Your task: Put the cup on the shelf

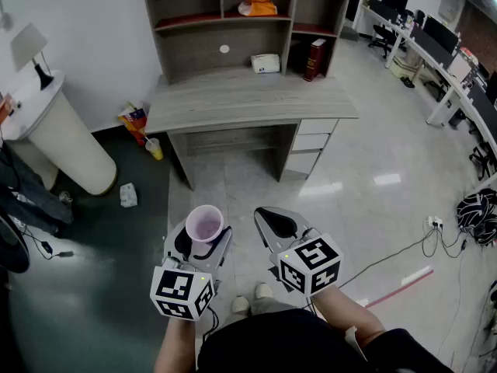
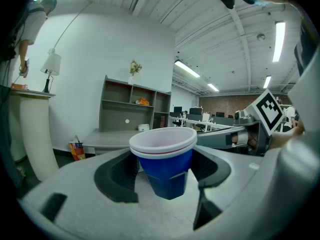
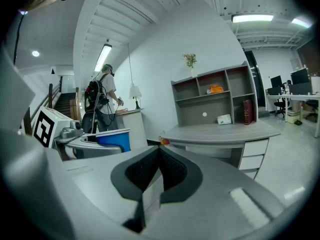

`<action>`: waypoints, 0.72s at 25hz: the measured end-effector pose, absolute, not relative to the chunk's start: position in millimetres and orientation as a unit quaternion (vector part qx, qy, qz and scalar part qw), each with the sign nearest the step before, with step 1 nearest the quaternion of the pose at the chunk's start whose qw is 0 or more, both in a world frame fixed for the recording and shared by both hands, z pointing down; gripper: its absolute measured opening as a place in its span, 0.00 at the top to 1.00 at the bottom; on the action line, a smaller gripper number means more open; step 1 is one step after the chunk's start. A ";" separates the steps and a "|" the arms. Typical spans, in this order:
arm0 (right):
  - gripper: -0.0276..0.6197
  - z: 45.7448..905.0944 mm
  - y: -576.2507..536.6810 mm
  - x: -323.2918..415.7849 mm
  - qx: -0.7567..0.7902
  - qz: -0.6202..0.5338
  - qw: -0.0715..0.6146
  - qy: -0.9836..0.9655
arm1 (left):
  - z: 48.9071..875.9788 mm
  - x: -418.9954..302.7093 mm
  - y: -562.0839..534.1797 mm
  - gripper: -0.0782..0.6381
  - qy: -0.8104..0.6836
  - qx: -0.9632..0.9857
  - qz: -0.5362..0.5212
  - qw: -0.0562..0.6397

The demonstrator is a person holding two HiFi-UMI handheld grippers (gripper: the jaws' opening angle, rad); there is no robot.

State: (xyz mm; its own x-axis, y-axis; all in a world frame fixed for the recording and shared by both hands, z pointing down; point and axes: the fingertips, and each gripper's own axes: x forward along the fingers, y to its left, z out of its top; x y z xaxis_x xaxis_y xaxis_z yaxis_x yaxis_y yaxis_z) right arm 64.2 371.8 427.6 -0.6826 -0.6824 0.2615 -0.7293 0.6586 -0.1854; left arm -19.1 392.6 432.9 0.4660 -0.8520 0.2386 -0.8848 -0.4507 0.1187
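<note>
A blue plastic cup (image 2: 166,159) with a white inside stands upright between the jaws of my left gripper (image 2: 165,171), which is shut on it. From the head view the cup (image 1: 205,223) shows its pale mouth, held low at the left gripper (image 1: 203,238) over the floor. My right gripper (image 1: 273,222) is beside it on the right, jaws closed together and empty; its own view shows the right gripper's (image 3: 159,165) pads meeting. The grey shelf unit (image 1: 247,22) stands on the desk (image 1: 247,99) ahead, some way off. The cup (image 3: 112,139) also appears at the left of the right gripper view.
On the shelf unit sit an orange object (image 1: 258,7), a white box (image 1: 265,63) and a red book (image 1: 314,59). A white round counter (image 1: 58,134) with a lamp (image 1: 31,49) stands at left. Cables (image 1: 435,235) lie on the floor at right. A person (image 3: 102,106) stands by the counter.
</note>
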 end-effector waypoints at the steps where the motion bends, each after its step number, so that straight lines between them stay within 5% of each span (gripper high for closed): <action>1: 0.96 428.5 370.2 65.7 0.390 0.139 0.084 -0.906 | 433.3 -17.7 391.0 0.46 -0.512 0.848 0.073 0.112; 18: 0.96 434.9 343.5 99.6 0.369 0.159 0.068 -0.913 | 434.8 20.8 363.0 0.46 -0.524 0.841 0.082 0.106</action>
